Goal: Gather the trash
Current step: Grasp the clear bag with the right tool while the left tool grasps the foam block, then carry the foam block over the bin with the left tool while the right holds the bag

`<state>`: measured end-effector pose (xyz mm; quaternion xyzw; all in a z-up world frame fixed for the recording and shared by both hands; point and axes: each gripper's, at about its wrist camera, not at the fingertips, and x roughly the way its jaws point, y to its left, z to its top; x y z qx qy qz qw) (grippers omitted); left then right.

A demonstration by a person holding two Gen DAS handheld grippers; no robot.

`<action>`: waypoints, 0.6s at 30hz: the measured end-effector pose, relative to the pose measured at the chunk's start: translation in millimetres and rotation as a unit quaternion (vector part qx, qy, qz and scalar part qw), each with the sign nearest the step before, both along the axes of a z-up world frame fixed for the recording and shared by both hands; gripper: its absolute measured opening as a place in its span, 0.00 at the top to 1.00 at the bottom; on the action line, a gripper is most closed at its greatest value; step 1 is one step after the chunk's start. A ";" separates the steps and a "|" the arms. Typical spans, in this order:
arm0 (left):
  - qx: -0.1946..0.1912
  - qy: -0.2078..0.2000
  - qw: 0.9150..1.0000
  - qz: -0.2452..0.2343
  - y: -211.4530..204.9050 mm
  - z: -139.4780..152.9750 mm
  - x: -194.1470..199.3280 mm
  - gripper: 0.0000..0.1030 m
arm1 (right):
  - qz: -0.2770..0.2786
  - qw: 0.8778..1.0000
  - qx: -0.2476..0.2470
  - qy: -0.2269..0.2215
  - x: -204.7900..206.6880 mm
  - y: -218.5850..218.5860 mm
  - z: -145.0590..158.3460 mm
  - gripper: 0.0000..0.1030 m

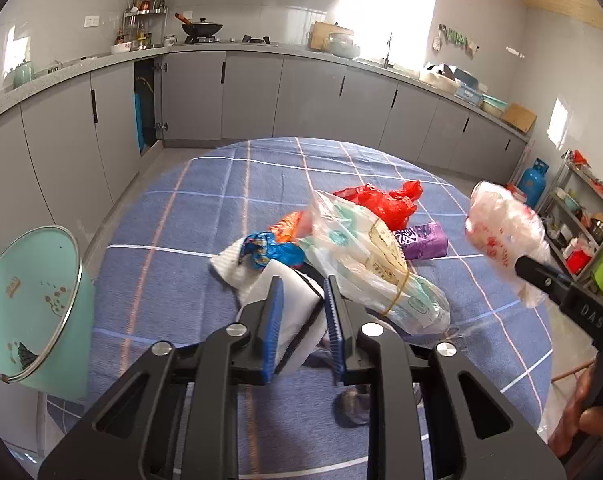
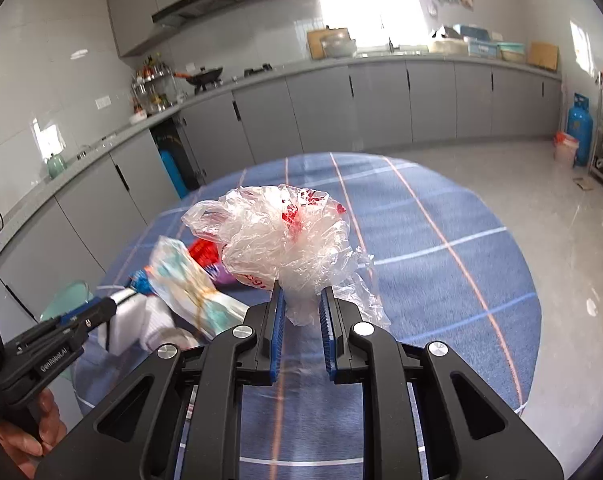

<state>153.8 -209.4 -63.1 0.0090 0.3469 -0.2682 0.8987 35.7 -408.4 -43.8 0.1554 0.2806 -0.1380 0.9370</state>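
A pile of trash lies on the round table (image 1: 205, 208) with its blue checked cloth. In it are a red bag (image 1: 385, 200), a purple packet (image 1: 425, 240), a blue and orange wrapper (image 1: 269, 248) and a clear packet (image 1: 365, 256) bound with a rubber band. My left gripper (image 1: 301, 284) is shut on a white foam sheet (image 1: 297, 300) at the near side of the pile. My right gripper (image 2: 301, 290) is shut on a crumpled clear plastic bag (image 2: 285, 240) with red print, held above the table. A mint green bin (image 1: 33, 304) stands tilted at the left, off the table.
Grey cabinets and a worktop (image 1: 261, 92) run along the far walls, with one cabinet door open. A blue gas cylinder (image 1: 535, 180) and a metal shelf rack (image 1: 581, 216) stand at the right. A hand (image 1: 581, 420) holds the right gripper's handle.
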 end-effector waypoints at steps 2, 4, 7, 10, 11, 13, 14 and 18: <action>-0.006 -0.001 1.000 0.002 7.3 2.8 -0.5 0.80 | 0.004 1.000 -0.001 -0.007 -0.3 6.5 5.4 0.83; -0.007 -0.006 1.000 0.004 14.5 4.9 -1.8 0.81 | 0.010 1.000 -0.006 -0.010 -0.4 15.3 9.0 0.83; -0.004 0.001 1.000 0.006 24.1 0.7 -2.7 0.81 | 0.018 1.000 -0.005 -0.008 1.6 22.6 10.4 0.83; -0.001 0.013 1.000 0.007 33.5 -8.4 -2.0 0.82 | 0.022 1.000 -0.002 -0.003 5.1 28.2 7.9 0.83; -0.001 0.013 1.000 0.006 34.9 -9.2 -3.5 0.82 | 0.024 1.000 -0.002 -0.002 6.1 30.1 7.1 0.83; 0.008 0.011 1.000 0.001 36.5 -11.3 -6.4 0.82 | 0.029 1.000 -0.003 0.001 7.9 34.5 5.5 0.83; 0.012 0.013 1.000 0.000 36.3 -12.8 -6.4 0.79 | 0.030 1.000 -0.004 0.002 8.5 36.1 4.8 0.83; 0.019 0.038 0.999 0.001 35.2 -19.7 -2.3 0.54 | 0.032 0.999 0.002 0.007 10.2 37.7 0.3 0.83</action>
